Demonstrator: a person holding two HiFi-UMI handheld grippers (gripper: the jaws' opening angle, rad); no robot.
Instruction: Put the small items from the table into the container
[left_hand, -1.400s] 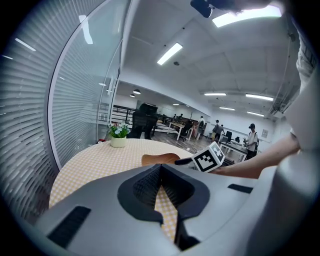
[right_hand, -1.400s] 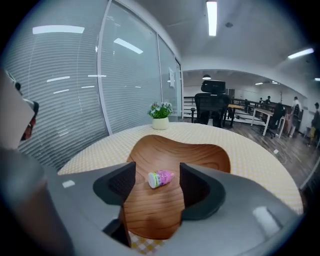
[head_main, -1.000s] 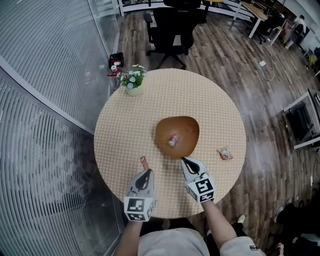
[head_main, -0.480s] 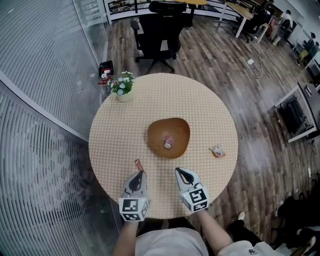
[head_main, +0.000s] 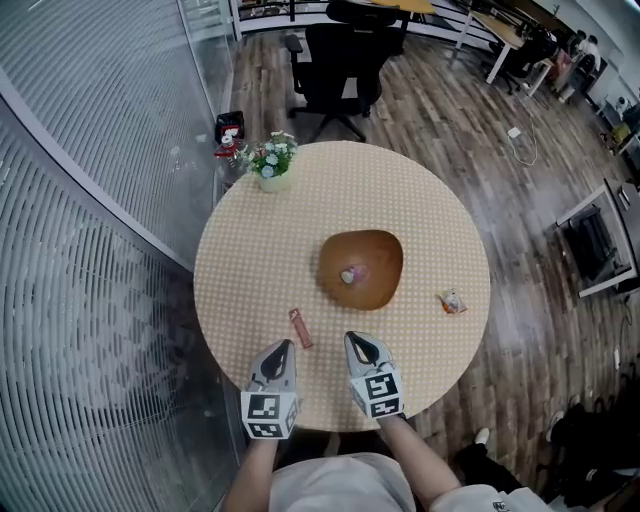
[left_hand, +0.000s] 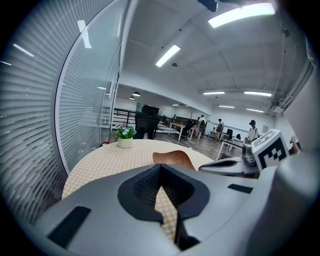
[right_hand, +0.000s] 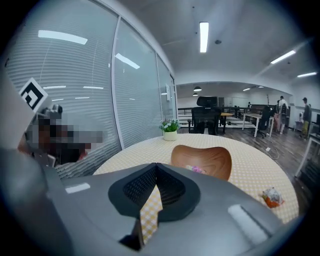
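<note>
— Where are the small things lying?

— A reddish bar is lying near the front edge of the round table, just past the tip of the left tongs; a little orange packet is sitting by the right edge, well apart from both tongs; a small pink thing is already resting inside the wooden bowl in the middle of the table.

— What are the tongs doing?

— The left tongs are hovering over the front edge with their tips pressing together and nothing between them; the right tongs are hanging just beside them, tips pressing together too, holding nothing and pointing toward the bowl.

— Is anything else standing there?

— A pot of flowers is standing at the far left edge.
</note>
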